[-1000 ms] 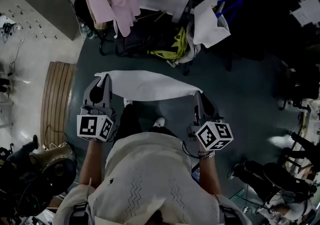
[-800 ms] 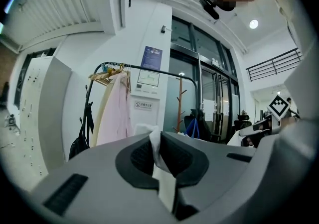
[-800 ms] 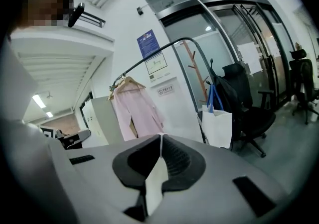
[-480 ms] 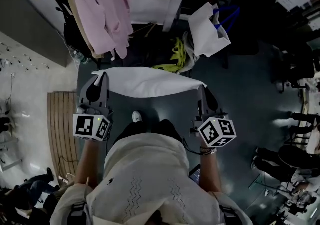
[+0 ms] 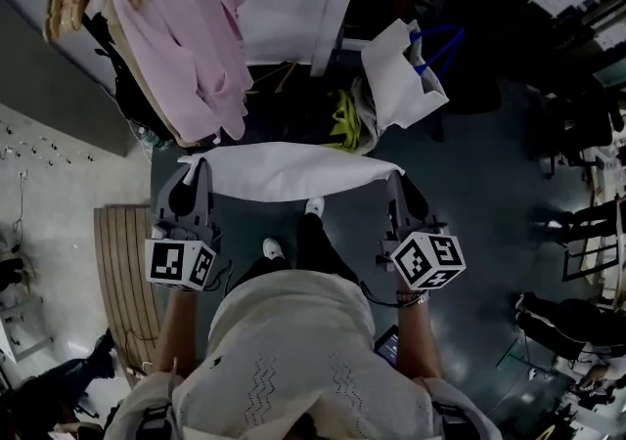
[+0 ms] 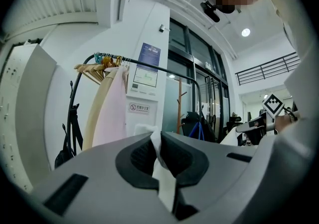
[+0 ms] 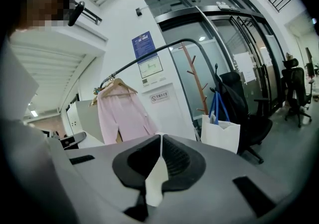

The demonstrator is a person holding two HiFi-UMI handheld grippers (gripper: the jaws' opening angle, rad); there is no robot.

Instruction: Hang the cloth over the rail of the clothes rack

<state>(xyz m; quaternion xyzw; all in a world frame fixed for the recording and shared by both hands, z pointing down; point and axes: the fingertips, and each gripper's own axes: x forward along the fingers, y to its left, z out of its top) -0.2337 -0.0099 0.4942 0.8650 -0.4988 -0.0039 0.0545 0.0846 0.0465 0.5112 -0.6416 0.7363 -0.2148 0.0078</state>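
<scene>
Between the two grippers, one white cloth (image 5: 289, 172) is stretched flat above the floor, in front of the clothes rack's one black rail (image 6: 149, 67). The left gripper (image 5: 199, 170) and the right gripper (image 5: 395, 180) each have their jaws pinched tight on one end of it. At the rack are one pink shirt (image 5: 191, 37) and one white tote bag (image 5: 396, 76).

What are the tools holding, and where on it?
The white cloth, spread between them: the left tool pinches its left end, the right tool its right end.
</scene>
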